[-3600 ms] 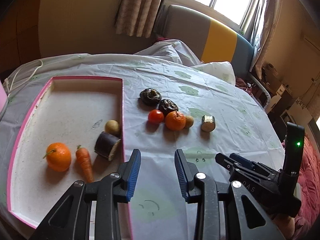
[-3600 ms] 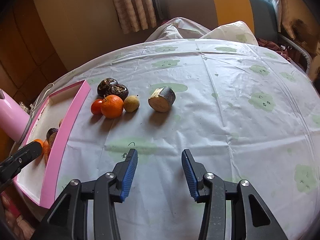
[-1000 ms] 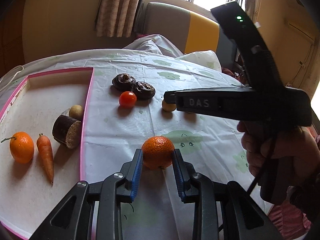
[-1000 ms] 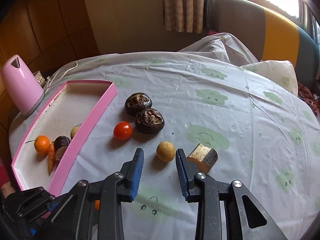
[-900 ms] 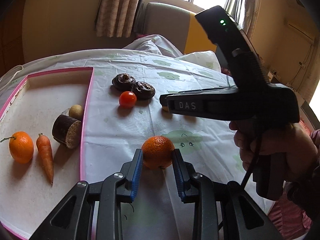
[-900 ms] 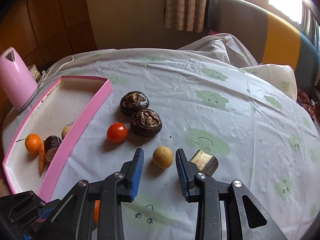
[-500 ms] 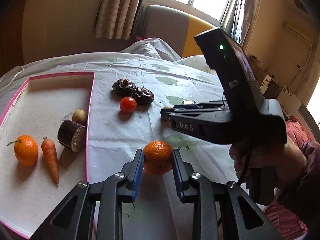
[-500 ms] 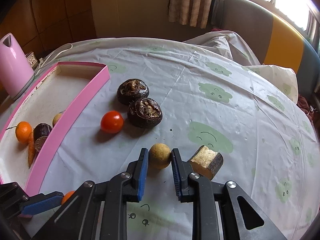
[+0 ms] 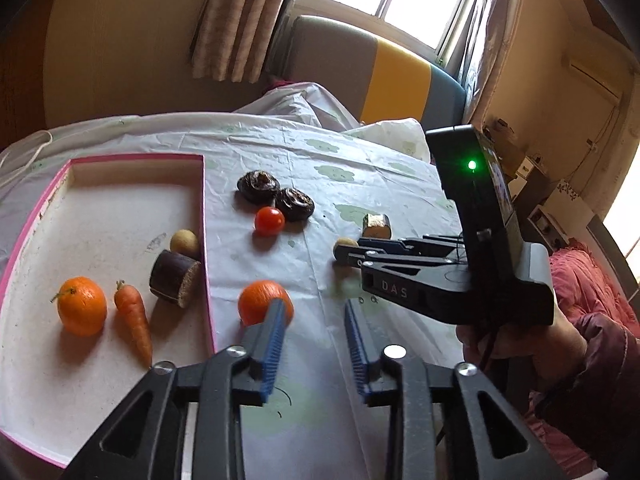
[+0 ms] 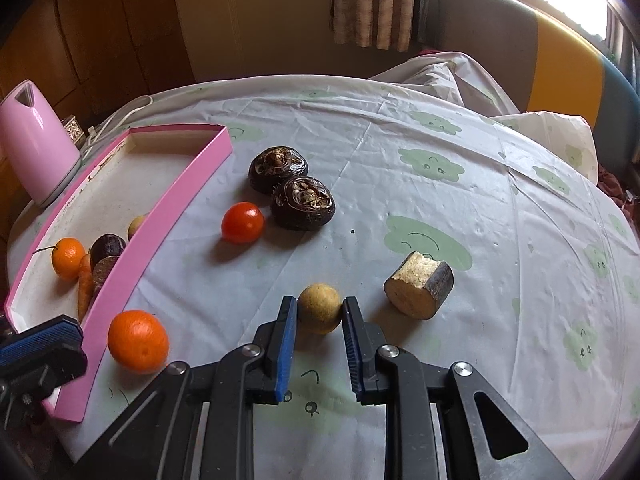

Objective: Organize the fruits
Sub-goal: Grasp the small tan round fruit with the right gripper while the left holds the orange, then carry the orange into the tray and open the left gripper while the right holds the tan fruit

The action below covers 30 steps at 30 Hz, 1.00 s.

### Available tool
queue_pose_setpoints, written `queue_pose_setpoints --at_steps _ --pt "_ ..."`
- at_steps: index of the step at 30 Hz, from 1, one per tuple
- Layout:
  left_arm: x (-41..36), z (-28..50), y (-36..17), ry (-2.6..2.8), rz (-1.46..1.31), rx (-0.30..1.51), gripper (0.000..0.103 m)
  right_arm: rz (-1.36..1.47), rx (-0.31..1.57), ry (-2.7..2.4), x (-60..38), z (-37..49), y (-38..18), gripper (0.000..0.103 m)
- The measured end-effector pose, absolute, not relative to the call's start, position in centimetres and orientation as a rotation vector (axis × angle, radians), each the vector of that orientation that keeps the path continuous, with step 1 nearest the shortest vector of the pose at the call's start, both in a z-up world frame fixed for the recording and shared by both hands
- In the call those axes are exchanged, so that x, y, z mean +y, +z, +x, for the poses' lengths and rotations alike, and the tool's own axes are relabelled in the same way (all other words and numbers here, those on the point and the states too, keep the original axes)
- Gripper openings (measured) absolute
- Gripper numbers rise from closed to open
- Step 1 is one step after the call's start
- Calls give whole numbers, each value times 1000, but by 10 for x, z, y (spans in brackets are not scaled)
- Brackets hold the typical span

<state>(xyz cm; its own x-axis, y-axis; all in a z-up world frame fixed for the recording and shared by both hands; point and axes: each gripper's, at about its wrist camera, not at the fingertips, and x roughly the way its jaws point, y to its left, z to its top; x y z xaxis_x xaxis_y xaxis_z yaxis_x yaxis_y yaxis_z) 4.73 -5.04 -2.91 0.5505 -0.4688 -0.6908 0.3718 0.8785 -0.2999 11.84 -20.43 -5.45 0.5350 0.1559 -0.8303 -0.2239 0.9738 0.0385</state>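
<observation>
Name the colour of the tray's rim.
Pink; the tray rim shows best in the right wrist view.

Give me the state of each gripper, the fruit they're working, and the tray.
left gripper: open, holding nothing
orange: loose on the tablecloth, just outside the tray
right gripper: shut on the small tan fruit
pink tray: holds another orange, carrot and more

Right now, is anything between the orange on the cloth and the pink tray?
Only the pink tray's raised side wall. The orange sits on the tablecloth just outside that wall, beside the left gripper's open fingers; it must go over the rim.
</observation>
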Motion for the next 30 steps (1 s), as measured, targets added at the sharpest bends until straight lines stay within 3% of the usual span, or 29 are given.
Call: queue_pose_setpoints --at_steps 11,21,24,30 --pt "-62 78 -31 -425 1 890 45 -32 973 242 -210 120 -56 23" --pt "-90 108 -42 -350 247 918 45 12 961 260 -215 122 -58 23" --pt "-93 112 -46 -317 321 902 30 15 959 264 -216 122 -58 23" --pt "-76 114 -42 -369 206 897 29 15 957 263 -216 123 -58 23"
